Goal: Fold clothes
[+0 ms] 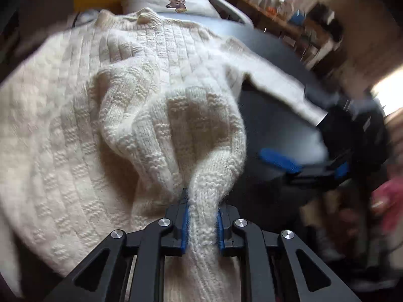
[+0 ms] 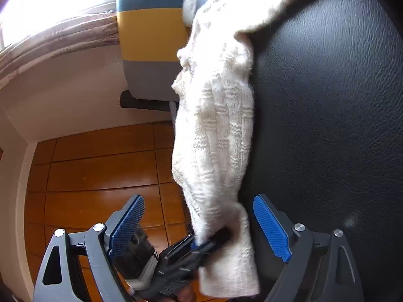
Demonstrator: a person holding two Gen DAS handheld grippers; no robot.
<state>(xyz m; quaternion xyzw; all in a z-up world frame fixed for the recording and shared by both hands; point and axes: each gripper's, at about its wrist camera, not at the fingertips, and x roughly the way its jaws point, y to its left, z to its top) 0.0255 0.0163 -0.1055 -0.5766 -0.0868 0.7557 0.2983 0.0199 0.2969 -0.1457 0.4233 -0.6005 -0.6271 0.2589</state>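
1. The left hand-held gripper (image 1: 201, 222) is pinching a bunched fold of a cream knit sweater (image 1: 75, 125); its blue ribbed pads (image 1: 185, 226) press the wool from both sides.
2. From that pinch the gathered fabric rises as a thick, rope-like ridge running away from the camera, then opens into a soft hump lying over the sweater's body.
3. The sweater is spread across a dark round table (image 1: 272, 125) with its long axis pointing away from the left wrist camera and its ribbed collar (image 1: 143, 16) at the far end.
4. The knit is heavy and fuzzy, worked in a basket-weave of raised and flat squares, with plain ribbing on the sleeve.
5. One sleeve (image 1: 272, 83) stretches out to the right across the table toward the right hand-held gripper (image 1: 297, 166), which is blurred in this view.
6. In the right wrist view the right hand-held gripper (image 2: 199, 226) is spread wide, with the sleeve (image 2: 216, 138) hanging between its blue pads (image 2: 127, 224) and apart from both.
7. That sleeve droops lengthwise over the edge of the table (image 2: 327, 100), whose surface is black with a leather-like grain.
8. Beyond lie a wooden tiled floor (image 2: 100, 171) and a chair back (image 2: 151, 30) banded blue, yellow and grey.
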